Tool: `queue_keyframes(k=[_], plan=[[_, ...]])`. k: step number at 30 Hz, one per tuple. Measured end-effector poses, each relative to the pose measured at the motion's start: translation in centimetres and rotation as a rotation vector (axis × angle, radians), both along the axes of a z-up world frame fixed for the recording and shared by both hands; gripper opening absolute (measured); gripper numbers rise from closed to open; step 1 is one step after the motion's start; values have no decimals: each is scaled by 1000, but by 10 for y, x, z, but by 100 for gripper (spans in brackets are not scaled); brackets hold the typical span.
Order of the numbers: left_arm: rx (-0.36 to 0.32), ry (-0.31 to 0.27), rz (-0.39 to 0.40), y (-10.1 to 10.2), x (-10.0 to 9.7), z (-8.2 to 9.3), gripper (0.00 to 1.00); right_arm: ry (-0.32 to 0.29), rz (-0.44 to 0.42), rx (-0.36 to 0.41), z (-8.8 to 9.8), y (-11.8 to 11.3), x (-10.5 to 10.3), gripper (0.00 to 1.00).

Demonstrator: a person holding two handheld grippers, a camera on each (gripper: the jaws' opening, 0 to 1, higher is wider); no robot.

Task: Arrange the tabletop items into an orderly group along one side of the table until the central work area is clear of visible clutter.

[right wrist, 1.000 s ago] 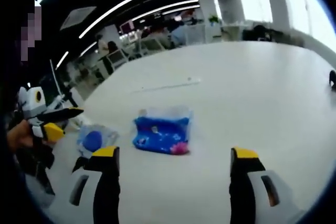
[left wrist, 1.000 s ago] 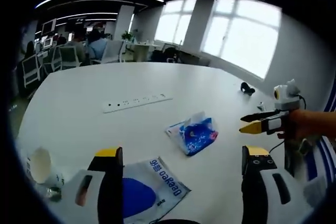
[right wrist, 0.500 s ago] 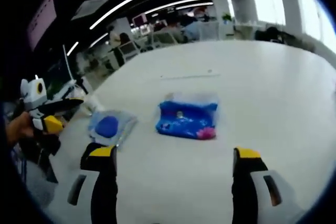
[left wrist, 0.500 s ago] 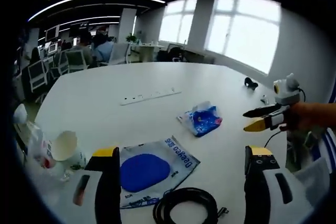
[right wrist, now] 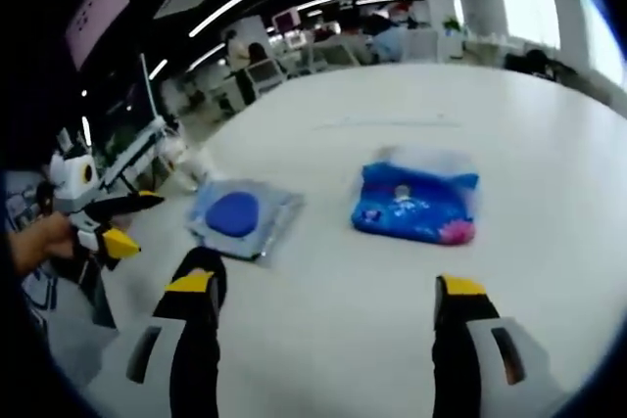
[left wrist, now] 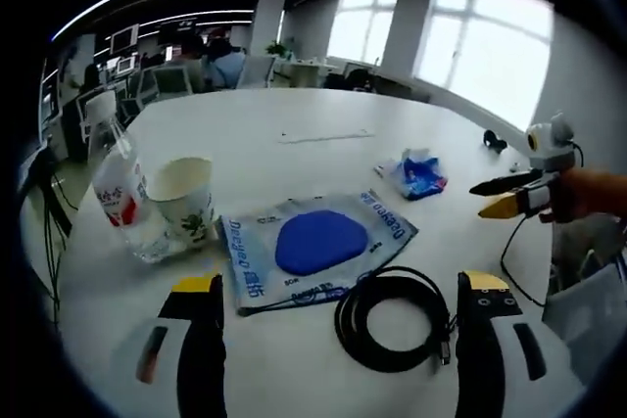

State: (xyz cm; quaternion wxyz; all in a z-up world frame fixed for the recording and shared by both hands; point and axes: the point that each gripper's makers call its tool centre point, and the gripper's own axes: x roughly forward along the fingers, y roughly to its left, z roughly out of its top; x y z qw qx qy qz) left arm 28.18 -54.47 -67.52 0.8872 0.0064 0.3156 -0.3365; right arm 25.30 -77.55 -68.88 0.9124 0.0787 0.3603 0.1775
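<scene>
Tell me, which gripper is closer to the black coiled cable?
Left. The left gripper is open right over the black coiled cable, which lies between its fingers. The right gripper hovers off to the side, nearer the blue tissue pack.

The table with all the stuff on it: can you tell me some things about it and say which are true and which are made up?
1. The paper cup stands upright beside the plastic bottle. True.
2. The black cable is stretched out straight. False: it lies coiled in a loop.
3. The flat pouch has a blue oval on it. True.
4. The left gripper is holding the blue tissue pack. False: its fingers are apart with nothing between them.
5. The right gripper is shut. False: it is open, and the tissue pack lies on the white table ahead of it.
</scene>
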Motion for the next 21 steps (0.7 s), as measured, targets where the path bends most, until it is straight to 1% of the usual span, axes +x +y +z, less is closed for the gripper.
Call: queue_keyframes(k=[5,8,11,16,21], plan=[[-5,11,52,12,8,-6,100,14,24,5,-7,17,6,88],[-16,18,77,15,13,-10,100,19,40,9,-9,28,8,87],[-13,27,84,16,16,-15,100,25,59,11,-11,37,11,87],[-10,41,83,16,21,-23,99,33,80,8,-16,47,18,86],[-5,56,81,15,28,-31,99,47,80,19,-20,54,25,83]])
